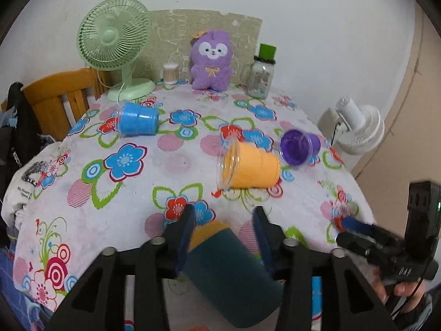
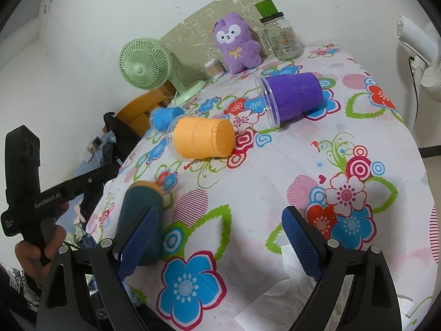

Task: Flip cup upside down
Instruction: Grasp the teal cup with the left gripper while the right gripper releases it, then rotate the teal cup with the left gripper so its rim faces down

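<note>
A dark teal cup (image 1: 231,273) with a yellow inside sits between my left gripper's (image 1: 223,220) fingers, tilted, base toward the camera; the jaws are closed on its sides. In the right wrist view this teal cup (image 2: 137,220) stands near the table's left edge, partly behind a blue pad. An orange cup (image 1: 249,167) lies on its side mid-table, a purple cup (image 1: 299,147) lies on its side to its right, and a blue cup (image 1: 137,120) lies on its side at the left. My right gripper (image 2: 220,242) is open and empty above the cloth.
The table (image 1: 165,165) carries a flowered cloth. A green desk fan (image 1: 115,44), a swab jar (image 1: 170,73), a purple plush toy (image 1: 212,60) and a glass jar (image 1: 260,78) stand along the back. A wooden chair (image 1: 60,96) is left, a white fan (image 1: 358,127) right.
</note>
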The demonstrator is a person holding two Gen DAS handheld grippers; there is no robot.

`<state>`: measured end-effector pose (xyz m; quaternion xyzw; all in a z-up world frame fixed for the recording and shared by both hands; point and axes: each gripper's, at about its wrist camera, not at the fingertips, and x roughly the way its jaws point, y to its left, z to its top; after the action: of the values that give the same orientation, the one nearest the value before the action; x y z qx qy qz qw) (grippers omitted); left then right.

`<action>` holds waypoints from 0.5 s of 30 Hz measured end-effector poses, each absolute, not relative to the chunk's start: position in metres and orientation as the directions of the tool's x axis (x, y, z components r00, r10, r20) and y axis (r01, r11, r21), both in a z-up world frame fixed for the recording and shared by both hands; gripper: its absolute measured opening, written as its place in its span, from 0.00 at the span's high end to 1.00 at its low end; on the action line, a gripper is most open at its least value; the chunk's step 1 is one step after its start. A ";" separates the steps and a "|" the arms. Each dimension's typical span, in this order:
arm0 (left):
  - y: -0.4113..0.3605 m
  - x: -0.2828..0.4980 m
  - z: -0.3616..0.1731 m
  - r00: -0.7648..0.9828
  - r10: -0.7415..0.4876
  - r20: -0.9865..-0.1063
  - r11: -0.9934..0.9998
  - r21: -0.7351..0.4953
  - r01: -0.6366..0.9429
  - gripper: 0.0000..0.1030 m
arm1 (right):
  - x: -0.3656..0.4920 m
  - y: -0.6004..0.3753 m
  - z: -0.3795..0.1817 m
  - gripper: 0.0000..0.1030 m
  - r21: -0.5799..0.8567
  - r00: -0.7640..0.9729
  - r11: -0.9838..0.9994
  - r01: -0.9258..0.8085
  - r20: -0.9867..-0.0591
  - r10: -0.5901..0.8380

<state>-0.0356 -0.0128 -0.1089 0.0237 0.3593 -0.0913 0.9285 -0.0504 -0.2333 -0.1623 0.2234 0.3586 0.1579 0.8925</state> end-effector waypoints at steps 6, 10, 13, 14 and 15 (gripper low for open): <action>-0.019 -0.053 -0.129 0.687 -0.166 -0.708 0.978 -0.029 0.207 0.03 | -0.049 -0.233 -0.167 0.09 0.518 0.686 0.848 -0.115 -0.576 0.445; -0.022 -0.049 -0.150 0.623 -0.160 -0.766 0.983 -0.069 0.169 0.03 | -0.048 -0.232 -0.170 0.09 0.517 0.676 0.848 -0.120 -0.582 0.451; -0.027 -0.041 -0.161 0.568 -0.204 -0.797 0.977 -0.134 0.164 0.03 | -0.049 -0.233 -0.173 0.09 0.525 0.676 0.843 -0.118 -0.580 0.455; -0.030 -0.039 -0.164 0.562 -0.204 -0.801 0.977 -0.134 0.163 0.03 | -0.049 -0.233 -0.174 0.09 0.530 0.677 0.840 -0.115 -0.577 0.457; -0.033 -0.038 -0.165 0.558 -0.200 -0.805 0.978 -0.130 0.163 0.03 | -0.049 -0.233 -0.175 0.09 0.536 0.676 0.837 -0.114 -0.575 0.460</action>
<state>-0.0378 -0.0326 -0.1653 -0.0202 0.4588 -0.1028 0.8824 -0.0494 -0.2335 -0.1749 0.2352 0.3680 0.1622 0.8848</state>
